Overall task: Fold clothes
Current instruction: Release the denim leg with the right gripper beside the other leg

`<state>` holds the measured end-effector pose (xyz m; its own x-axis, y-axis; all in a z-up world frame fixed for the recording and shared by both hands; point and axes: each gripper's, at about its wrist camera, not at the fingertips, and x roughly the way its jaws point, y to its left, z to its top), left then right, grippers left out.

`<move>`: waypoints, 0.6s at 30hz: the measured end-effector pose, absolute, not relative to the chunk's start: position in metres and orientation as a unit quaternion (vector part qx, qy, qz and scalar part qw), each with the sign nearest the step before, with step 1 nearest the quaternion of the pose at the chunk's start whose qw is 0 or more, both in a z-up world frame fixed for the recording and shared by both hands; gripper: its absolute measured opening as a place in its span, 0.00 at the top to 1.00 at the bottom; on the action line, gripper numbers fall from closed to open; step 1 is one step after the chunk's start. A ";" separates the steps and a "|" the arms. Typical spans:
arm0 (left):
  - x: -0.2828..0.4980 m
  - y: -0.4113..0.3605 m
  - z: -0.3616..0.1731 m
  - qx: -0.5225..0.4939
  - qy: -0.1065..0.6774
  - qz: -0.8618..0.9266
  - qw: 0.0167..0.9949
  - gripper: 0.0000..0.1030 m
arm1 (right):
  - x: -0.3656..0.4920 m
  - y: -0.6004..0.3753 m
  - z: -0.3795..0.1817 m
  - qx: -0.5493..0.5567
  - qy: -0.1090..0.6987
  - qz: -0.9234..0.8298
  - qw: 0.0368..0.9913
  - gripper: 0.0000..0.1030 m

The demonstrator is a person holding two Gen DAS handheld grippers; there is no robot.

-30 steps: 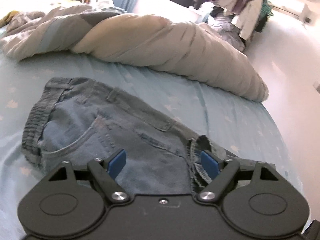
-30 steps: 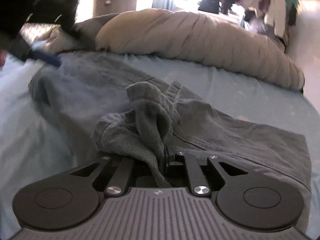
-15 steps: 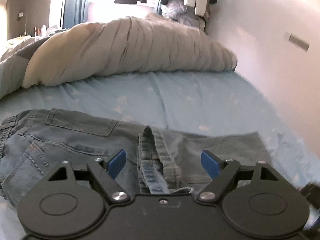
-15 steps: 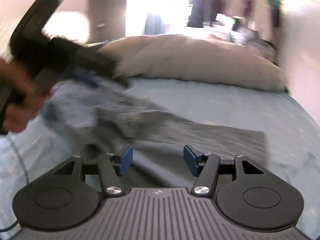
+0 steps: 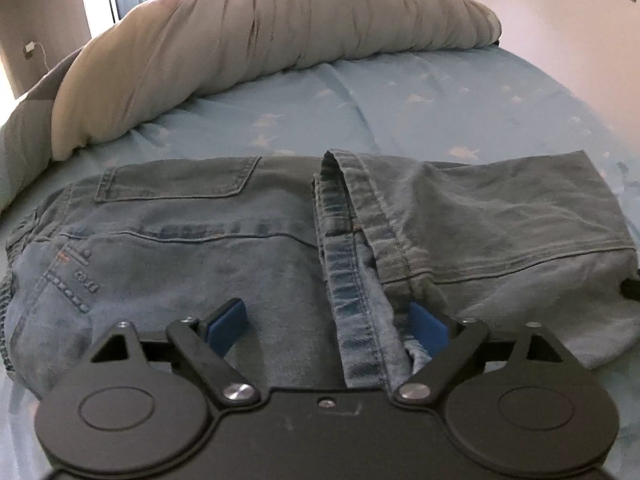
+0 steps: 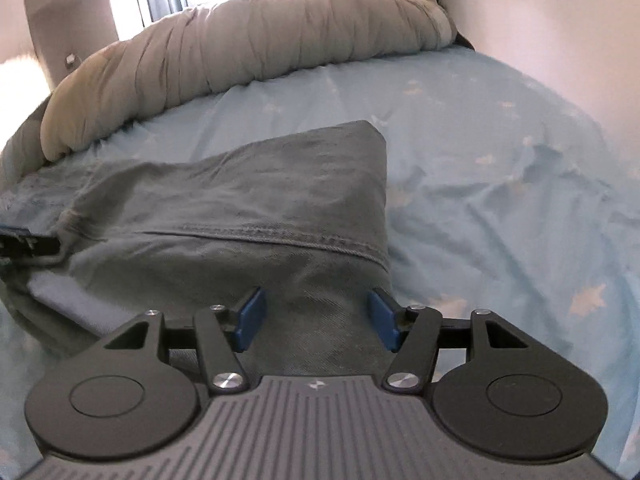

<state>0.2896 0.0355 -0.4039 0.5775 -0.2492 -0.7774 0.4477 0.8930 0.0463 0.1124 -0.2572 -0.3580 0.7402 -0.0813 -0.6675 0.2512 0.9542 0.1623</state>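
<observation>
Only left wrist shows jeans (image 5: 200,256) pocket (image 5: 172,180); right shows folded leg (image 6: 280,200).

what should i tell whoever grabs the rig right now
Left gripper: fingers opening, nothing pinched; the turned-back hem of the jeans lies between them.
Right gripper: open, pressing on nothing, over the folded end of the jeans.
Jeans lie on the blue star sheet in front of the rolled duvet.
Done: legs folded up over the seat, hems near the back pocket.
Left: probably smooth the loose hem, then fold once more into a compact stack.
</observation>
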 end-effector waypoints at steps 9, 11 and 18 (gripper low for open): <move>0.293 0.029 -0.403 0.122 0.421 -0.191 0.878 0.14 | 0.109 -0.297 -0.372 0.249 0.361 -0.069 0.896 0.36; 0.293 0.029 -0.403 0.119 0.421 -0.190 0.879 0.14 | 0.113 -0.306 -0.380 0.289 0.364 -0.047 0.885 0.31; 0.292 0.028 -0.403 0.114 0.421 -0.187 0.880 0.14 | 0.112 -0.338 -0.385 0.417 0.319 0.024 0.851 0.30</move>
<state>0.2924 0.0283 -0.4031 0.5748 -0.2337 -0.7842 0.4260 0.9037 0.0429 0.1122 -0.3376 -0.3852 0.7953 0.3066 -0.5230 0.2261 0.6505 0.7251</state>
